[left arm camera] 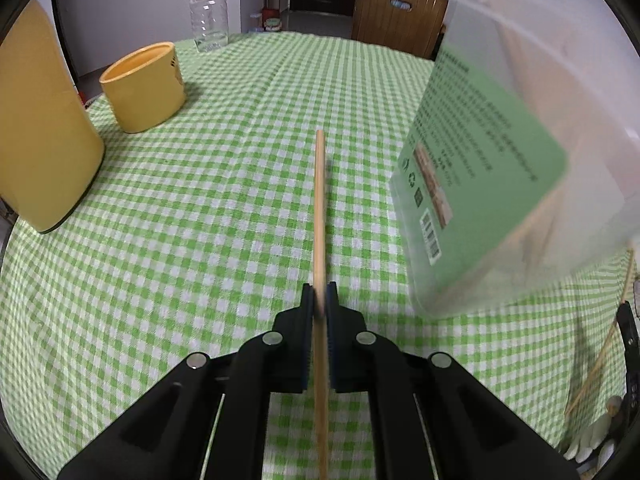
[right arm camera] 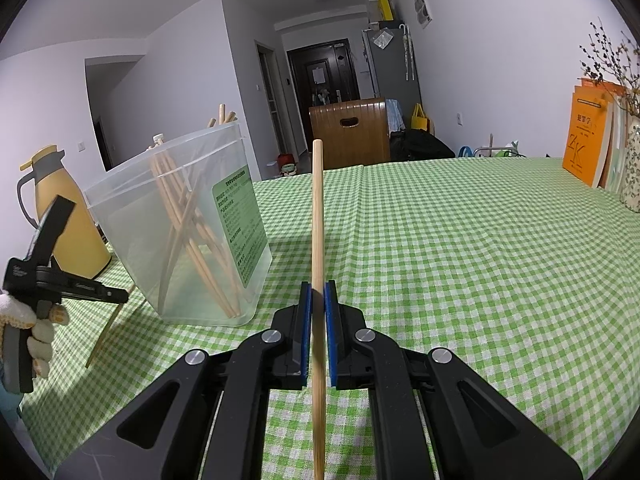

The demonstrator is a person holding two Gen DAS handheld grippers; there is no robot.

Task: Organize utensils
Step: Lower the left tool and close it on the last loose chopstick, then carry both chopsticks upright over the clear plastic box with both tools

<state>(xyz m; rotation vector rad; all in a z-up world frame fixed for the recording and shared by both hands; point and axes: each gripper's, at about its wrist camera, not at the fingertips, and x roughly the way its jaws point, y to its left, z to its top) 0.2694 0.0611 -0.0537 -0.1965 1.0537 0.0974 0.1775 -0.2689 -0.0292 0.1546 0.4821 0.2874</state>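
Wooden chopsticks clamped in both hand-held grippers.
Left hand-held gripper [left arm camera: 319, 300] grips one chopstick [left arm camera: 320, 208]; right hand-held gripper [right arm camera: 319, 300] another [right arm camera: 318, 216]; both rear ends cut off; plastic container [left arm camera: 532, 152] blurred.

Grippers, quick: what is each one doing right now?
Left gripper: shut on a wooden chopstick.
Right gripper: shut on another chopstick.

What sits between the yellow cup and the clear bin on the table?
Only bare checked cloth, seen in the left wrist view; the chopstick held in the left gripper crosses the picture between the cup and the bin.
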